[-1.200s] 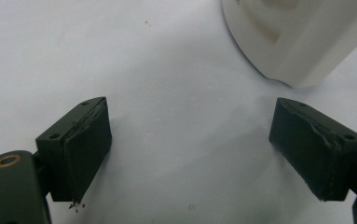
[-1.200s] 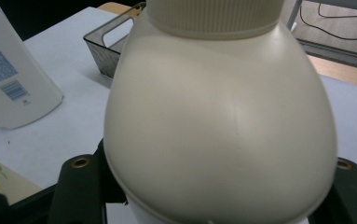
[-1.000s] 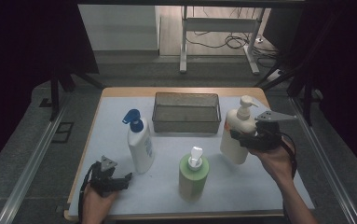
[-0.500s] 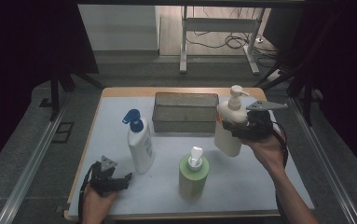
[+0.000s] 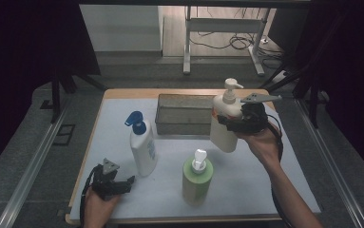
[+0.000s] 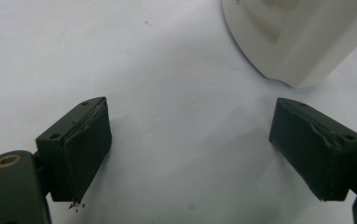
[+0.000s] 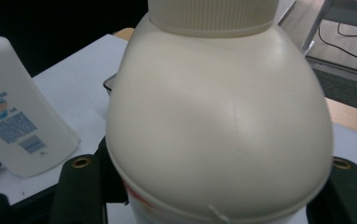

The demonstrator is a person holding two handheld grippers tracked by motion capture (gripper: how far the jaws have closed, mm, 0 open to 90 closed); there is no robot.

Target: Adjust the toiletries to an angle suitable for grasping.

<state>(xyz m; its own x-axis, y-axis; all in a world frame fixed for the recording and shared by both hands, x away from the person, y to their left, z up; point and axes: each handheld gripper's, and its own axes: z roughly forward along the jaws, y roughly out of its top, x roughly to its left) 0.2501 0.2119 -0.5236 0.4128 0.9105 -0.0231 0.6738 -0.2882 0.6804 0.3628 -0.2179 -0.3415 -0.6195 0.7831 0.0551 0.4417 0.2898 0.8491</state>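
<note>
Right of frame centre, the cream pump bottle was held clamped in the right gripper, above the worktop beside the grey bin. Its smooth, rounded body could slip. The left gripper rested wide open, empty.

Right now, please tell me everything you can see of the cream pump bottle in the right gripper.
The cream pump bottle looks like smooth, opaque plastic, with a rounded shoulder, a ribbed collar and a white pump head. The right gripper clamps its body from both sides and holds it clear of the table, nearly upright, in front of the grey bin. Nothing else touches it.
</note>
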